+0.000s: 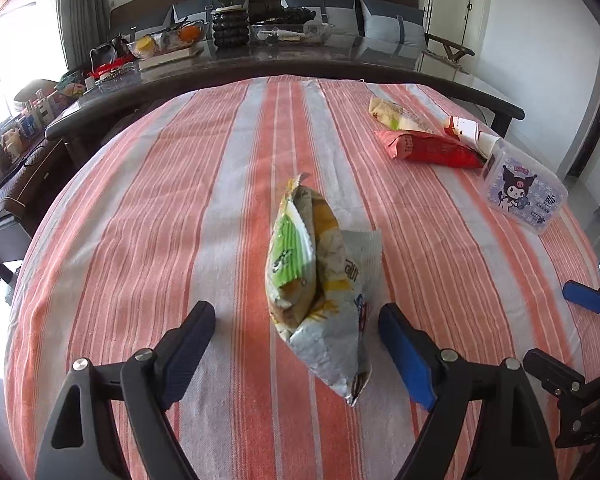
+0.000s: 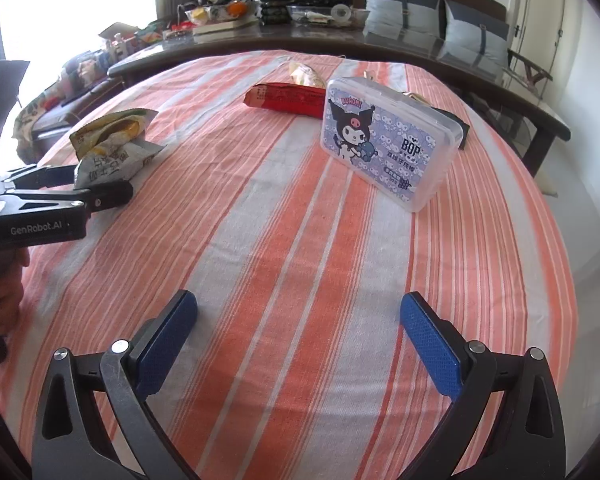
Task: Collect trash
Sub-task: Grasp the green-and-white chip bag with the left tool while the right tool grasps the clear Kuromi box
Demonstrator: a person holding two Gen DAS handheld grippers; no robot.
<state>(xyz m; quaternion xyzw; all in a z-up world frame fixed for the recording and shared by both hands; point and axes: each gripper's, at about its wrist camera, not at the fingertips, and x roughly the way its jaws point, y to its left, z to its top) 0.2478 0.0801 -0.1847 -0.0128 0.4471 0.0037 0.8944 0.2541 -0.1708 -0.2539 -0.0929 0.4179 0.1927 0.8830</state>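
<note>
On the table (image 1: 140,208) the crumpled snack bag (image 1: 320,280) lies between the wide jaws of the left gripper (image 1: 296,344), touching neither. Far to its right lies a long wrapper (image 1: 428,148), with two more wrappers (image 1: 396,114) behind it. The plastic box (image 2: 384,140) stands just right of the long wrapper, ahead of the right gripper (image 2: 298,336).

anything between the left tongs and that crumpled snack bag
Nothing visible. The snack bag lies on the striped cloth in the gap of the open left tongs, with both pads clear of it.
</note>
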